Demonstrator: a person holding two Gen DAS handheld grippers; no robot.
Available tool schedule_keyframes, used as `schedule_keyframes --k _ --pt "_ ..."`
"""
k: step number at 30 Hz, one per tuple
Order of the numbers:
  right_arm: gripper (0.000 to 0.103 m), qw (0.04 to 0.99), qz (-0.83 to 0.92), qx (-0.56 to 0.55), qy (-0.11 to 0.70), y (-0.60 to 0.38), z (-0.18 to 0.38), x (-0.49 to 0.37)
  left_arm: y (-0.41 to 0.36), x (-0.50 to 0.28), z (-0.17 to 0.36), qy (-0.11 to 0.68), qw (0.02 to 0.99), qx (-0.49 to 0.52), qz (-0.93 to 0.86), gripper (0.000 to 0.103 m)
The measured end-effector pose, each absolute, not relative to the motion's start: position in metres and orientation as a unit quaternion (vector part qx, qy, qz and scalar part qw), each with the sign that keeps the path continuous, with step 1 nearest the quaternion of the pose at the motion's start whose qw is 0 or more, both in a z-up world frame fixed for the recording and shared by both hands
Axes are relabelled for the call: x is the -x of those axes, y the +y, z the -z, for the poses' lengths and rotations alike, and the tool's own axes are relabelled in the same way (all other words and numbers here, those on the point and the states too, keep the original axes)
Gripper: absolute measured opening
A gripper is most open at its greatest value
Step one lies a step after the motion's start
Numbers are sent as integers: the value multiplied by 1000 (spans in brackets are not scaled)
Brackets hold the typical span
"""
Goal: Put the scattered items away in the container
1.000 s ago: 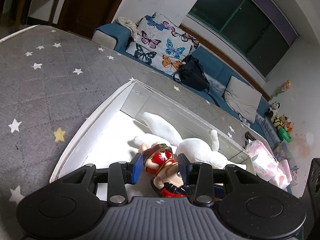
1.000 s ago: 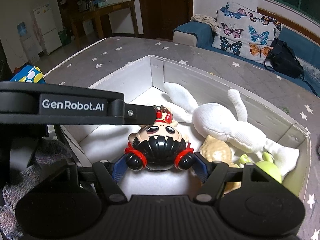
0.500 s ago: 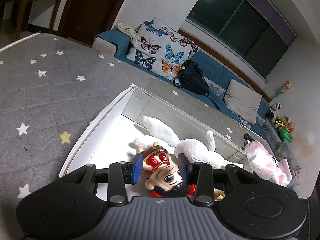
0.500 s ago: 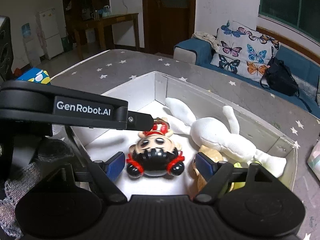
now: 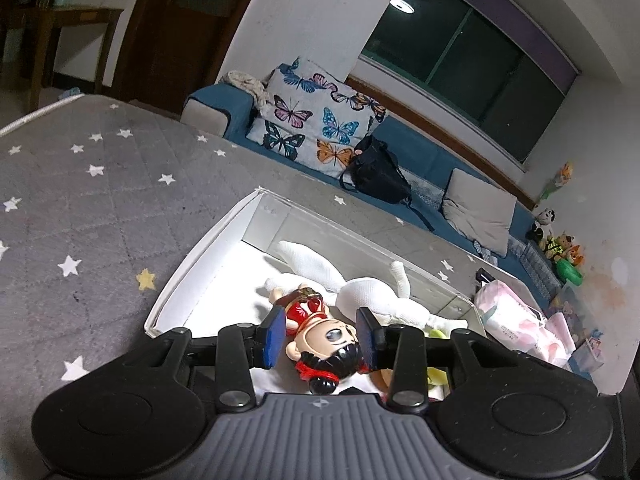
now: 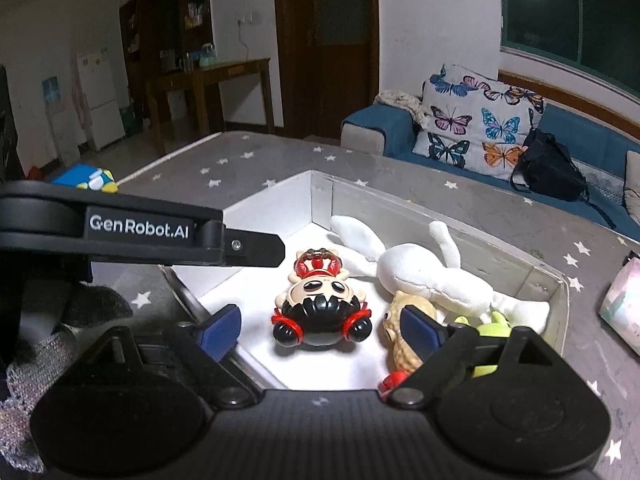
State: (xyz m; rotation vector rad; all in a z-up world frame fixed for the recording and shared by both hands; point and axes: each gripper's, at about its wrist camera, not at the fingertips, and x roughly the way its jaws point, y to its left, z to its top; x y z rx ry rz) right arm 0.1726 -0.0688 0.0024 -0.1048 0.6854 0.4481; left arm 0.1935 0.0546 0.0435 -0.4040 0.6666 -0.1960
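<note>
Left gripper [image 5: 322,334]: we see pads spread, doll [image 5: 320,336] lying loose between them inside the white box [image 5: 192,264]. Right gripper [image 6: 320,330]: jaws just opened wide; doll [image 6: 320,304] lies free on the box floor beside the white plush [image 6: 424,276].

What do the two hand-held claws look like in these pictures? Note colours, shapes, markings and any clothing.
Both are matt black. The right claw has two angled arms ending in blue pads, round black discs on either side and a ribbed grey body. The left claw has the same build; seen side-on from the right wrist view, it carries white "GenRobot.AI" lettering. A grey knitted sleeve shows at that picture's lower left.
</note>
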Motion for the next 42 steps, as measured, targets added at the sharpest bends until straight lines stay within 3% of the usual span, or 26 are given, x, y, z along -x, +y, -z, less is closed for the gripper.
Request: schedule_keyframes --k 4,12,25,42 --pt "98 921 -211 46 323 -74 -6 -163 52 -181 -48 320 924 186 97 41" --pt "103 928 -203 29 311 -82 -10 -146 49 -159 -53 307 932 171 92 41" --pt "103 944 -186 28 271 -83 -13 -113 35 -125 -53 291 948 110 69 41" --pt "103 945 -171 5 277 -97 -2 -91 28 -101 -45 291 950 93 62 41"
